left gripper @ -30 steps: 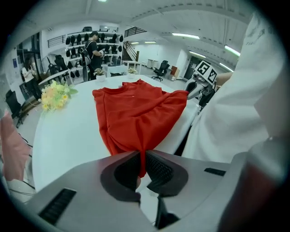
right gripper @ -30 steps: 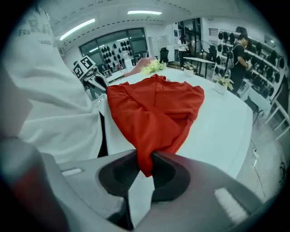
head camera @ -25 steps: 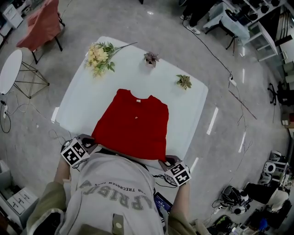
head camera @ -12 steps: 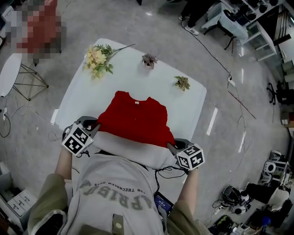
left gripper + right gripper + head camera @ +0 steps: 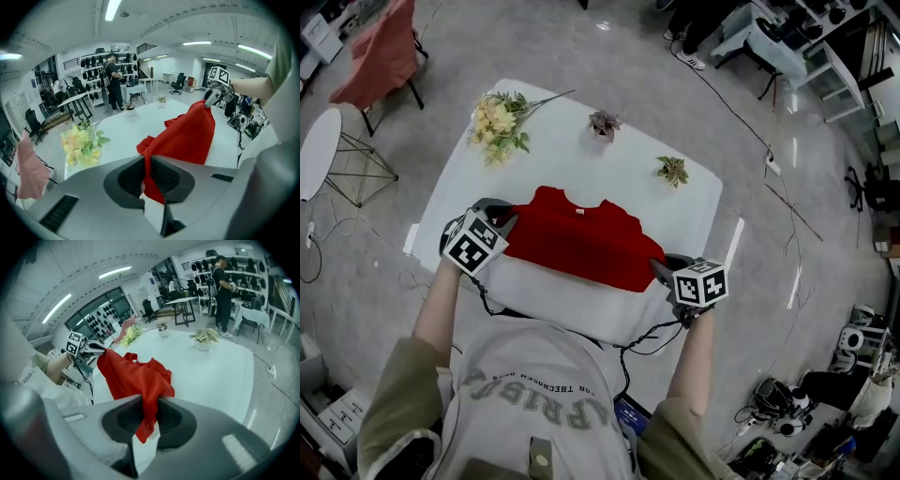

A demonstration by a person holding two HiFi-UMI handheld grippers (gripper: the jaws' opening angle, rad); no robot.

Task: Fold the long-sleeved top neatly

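Both grippers have a bite on the red long-sleeved top (image 5: 581,246)! The left gripper (image 5: 510,225) is at the cloth's 9 o'clock, jaws pressed together on a fold of red fabric. The right gripper (image 5: 660,269) clamps the other near corner at 4 o'clock with the same tight pinch. Between them the near edge is lifted off the white table (image 5: 609,173) and stretched, while the collar end lies flat toward 12 o'clock. Yellow flowers (image 5: 495,120) sit at 11 o'clock from the top, one small potted plant (image 5: 607,122) at 12, another (image 5: 673,169) at 2, all apart from the cloth
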